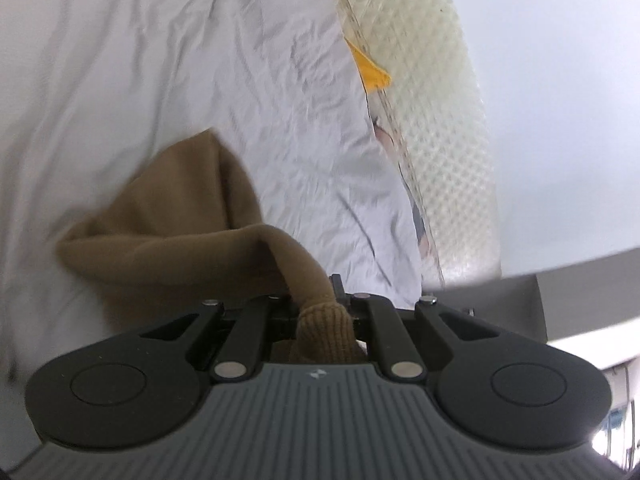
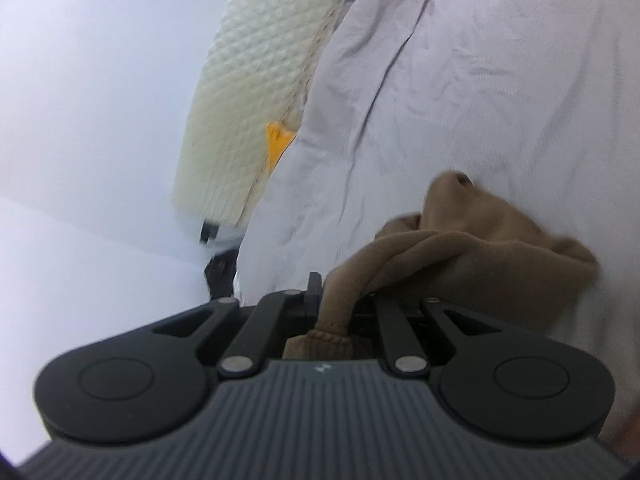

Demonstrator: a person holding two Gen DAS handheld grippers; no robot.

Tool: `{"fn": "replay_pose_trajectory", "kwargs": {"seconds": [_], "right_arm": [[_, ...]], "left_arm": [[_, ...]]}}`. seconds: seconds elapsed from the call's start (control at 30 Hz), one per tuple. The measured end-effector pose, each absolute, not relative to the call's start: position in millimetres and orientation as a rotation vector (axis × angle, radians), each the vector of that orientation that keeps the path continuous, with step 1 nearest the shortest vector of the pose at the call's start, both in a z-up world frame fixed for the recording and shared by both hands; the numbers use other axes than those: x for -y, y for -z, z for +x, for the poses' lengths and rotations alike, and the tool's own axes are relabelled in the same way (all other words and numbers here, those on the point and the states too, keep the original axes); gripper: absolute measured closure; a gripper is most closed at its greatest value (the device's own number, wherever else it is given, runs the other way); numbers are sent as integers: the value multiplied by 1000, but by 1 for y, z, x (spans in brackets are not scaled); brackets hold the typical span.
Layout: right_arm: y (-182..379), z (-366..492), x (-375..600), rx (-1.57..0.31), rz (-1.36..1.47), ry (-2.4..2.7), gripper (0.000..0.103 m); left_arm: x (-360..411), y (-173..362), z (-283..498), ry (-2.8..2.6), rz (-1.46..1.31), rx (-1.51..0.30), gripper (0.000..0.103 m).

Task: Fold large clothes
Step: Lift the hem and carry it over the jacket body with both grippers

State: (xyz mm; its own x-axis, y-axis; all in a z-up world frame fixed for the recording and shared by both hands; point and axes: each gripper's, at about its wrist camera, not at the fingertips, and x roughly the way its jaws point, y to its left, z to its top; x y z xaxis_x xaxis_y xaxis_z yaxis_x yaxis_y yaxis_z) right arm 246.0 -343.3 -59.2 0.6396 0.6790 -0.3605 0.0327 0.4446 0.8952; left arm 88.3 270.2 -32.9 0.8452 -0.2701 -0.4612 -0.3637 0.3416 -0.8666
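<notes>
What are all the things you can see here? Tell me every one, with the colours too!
brown knit garment: one, tan-brown, bunched on the white sheet, a ribbed end pinched in each gripper
white sheet: one, white and wrinkled, spread under the garment
mattress: one, cream with a quilted diamond pattern, along the sheet's edge, partly uncovered
yellow tag: one, orange-yellow, poking out where the sheet meets the mattress
wall: plain pale white, behind the mattress
left gripper: one, black and grey, shut on a ribbed end of the garment
right gripper: one, black and grey, shut on another ribbed end of the garment
</notes>
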Motion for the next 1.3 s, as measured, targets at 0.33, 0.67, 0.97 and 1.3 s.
{"fn": "replay_pose_trajectory", "kwargs": {"seconds": [0.33,0.67,0.97,1.3], "right_arm": [[132,361,306,-917,1120,-245,93],[222,417,287,-1018,1147,-242,93],[229,424,287,-1034,1155,-271,93],[229,420,294,-1036,1181,-282,93]], "left_arm": [[-291,82,245,-212,-1244,-694,91],[-320,205,339,-244,-1241,-838,90],[-321,223,366,-127,-1145,-899,85],[-371,194,337,-20,-1263,-869,30]]}}
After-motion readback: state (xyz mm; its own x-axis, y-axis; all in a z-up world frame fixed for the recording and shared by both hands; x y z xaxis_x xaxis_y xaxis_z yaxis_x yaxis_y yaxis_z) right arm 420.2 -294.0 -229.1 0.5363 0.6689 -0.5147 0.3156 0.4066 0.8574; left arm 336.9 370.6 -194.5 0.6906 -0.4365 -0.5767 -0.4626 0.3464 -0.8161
